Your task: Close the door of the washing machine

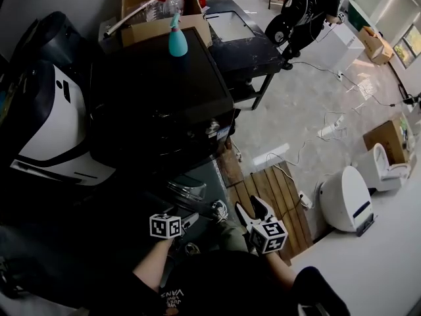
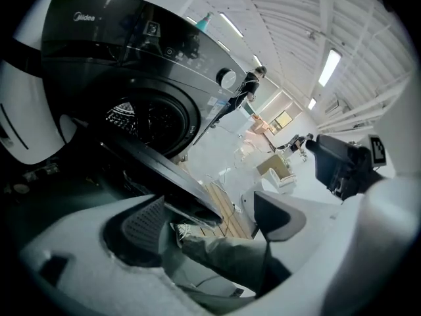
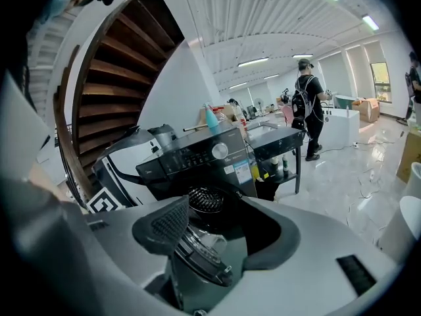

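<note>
Washing machine (image 1: 158,104): black front-loader, standing upright, round opening in front showing perforated steel drum inside.
Door (image 1: 186,188): round, dark rim, clear bulging glass, hanging wide open, sticking out low in front of washing machine, well apart from opening.

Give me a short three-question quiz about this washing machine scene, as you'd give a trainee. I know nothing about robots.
1. True or false: the round glass door of the black front-loading washing machine is shut.
2. What stands on top of the machine? A. a teal spray bottle; B. a red kettle; C. a potted plant.
3. Fill in the gap: the left gripper and the right gripper both have their jaws ____, gripping nothing.

Key: 1. False, the door hangs open, away from the drum. 2. A. 3. Apart.
</note>
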### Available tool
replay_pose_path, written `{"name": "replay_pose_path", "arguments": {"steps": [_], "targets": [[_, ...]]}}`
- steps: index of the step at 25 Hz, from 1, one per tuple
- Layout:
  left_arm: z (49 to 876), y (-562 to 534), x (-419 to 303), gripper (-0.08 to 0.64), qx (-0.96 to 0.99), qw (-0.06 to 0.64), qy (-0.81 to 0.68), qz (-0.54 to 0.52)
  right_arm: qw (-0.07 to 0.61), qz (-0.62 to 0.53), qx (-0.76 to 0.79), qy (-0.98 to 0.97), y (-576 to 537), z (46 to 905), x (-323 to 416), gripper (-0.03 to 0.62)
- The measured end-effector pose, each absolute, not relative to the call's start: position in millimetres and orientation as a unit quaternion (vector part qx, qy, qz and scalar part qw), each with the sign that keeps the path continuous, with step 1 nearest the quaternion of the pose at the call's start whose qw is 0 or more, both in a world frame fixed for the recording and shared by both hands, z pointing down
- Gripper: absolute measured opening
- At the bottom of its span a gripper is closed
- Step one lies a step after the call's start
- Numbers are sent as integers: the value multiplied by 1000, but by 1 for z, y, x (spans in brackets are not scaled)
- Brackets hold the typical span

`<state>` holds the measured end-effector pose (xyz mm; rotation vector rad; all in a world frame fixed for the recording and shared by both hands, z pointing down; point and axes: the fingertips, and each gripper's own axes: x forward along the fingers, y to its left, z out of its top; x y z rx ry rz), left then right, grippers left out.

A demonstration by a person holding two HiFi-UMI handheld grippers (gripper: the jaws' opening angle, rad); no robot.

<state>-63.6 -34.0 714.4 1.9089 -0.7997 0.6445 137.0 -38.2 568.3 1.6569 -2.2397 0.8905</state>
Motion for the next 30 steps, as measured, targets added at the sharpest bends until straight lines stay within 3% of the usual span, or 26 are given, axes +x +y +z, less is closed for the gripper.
{"name": "replay_pose_path", "arguments": {"steps": [13,26,30], "targets": [[713,-101,-29,415,782,461,-319,272,146,314,540,-767,-104,595,163,224],[715,-158,-22,314,783,431,-371,252,198,338,475,-788,-140,658,141,214],[718,-174,-26,251,779,419,-389,257,211,360,460,-784,-151,685,129,162]]}}
